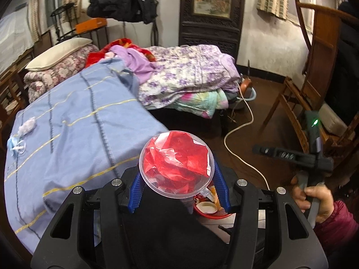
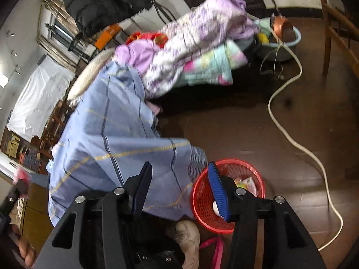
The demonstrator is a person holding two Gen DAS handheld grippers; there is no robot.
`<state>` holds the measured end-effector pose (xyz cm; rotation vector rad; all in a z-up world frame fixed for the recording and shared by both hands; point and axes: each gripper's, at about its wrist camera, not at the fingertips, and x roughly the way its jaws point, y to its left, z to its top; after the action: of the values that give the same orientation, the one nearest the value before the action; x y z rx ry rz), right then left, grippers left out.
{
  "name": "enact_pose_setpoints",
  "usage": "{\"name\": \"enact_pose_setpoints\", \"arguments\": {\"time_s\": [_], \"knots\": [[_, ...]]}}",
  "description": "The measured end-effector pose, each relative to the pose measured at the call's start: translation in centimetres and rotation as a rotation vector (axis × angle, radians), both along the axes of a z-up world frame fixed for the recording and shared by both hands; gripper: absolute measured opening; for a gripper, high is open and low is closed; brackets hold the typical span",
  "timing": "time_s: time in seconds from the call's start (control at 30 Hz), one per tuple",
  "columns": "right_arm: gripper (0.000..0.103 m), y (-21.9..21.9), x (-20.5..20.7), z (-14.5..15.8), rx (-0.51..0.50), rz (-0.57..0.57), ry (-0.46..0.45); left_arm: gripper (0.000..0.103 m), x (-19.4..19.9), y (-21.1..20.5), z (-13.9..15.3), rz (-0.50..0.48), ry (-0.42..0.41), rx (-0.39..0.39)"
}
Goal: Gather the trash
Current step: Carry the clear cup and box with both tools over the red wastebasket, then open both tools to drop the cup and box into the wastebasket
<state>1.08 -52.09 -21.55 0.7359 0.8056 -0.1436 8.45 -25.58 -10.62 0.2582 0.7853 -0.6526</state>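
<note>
My left gripper point(image 1: 177, 179) is shut on a clear plastic cup point(image 1: 176, 163) stuffed with crumpled red paper, held above the red mesh trash basket point(image 1: 207, 214) beside the bed. The basket point(image 2: 226, 219) holds wrappers and a white lid. My right gripper point(image 2: 179, 188) is open and empty, hovering over the bed's corner and the basket's rim; it also shows in the left wrist view point(image 1: 280, 152), at the right. A crumpled tissue point(image 1: 27, 126) and a blue face mask point(image 1: 14, 145) lie on the blue bedsheet point(image 1: 74, 130) at the far left.
Folded quilts point(image 1: 186, 74) and a pillow point(image 1: 58, 52) are piled at the bed's far end. A white cable point(image 2: 289, 132) snakes over the dark floor. A wooden chair point(image 1: 314, 85) stands at the right. A blue basin point(image 2: 280, 44) sits by the bed's foot.
</note>
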Motion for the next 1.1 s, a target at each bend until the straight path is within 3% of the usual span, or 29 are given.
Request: {"name": "enact_pose_setpoints", "arguments": {"time_s": [0.27,0.63,0.87,1.1], "knots": [[0.058,-1.8,-2.4,3.6,-0.062,-0.061,-0.106,0.054,-0.3,-6.7,-2.3,-0.141,0.04,0.075],[0.058,-4.5,-3.9,2.8,-0.031,-0.103,-0.1,0.056,0.2,-13.7,-7.3,-0.255,0.144,0.185],[0.058,-5.3,-4.2,1.9,-0.012,-0.12,-0.082,0.078,0.7,-14.4,-7.8,-0.225,0.131,0.209],[0.058,-4.3,-4.0,3.0,-0.033,-0.099,-0.103,0.08,0.7,-12.3,-5.5,-0.166,0.083,0.177]]}}
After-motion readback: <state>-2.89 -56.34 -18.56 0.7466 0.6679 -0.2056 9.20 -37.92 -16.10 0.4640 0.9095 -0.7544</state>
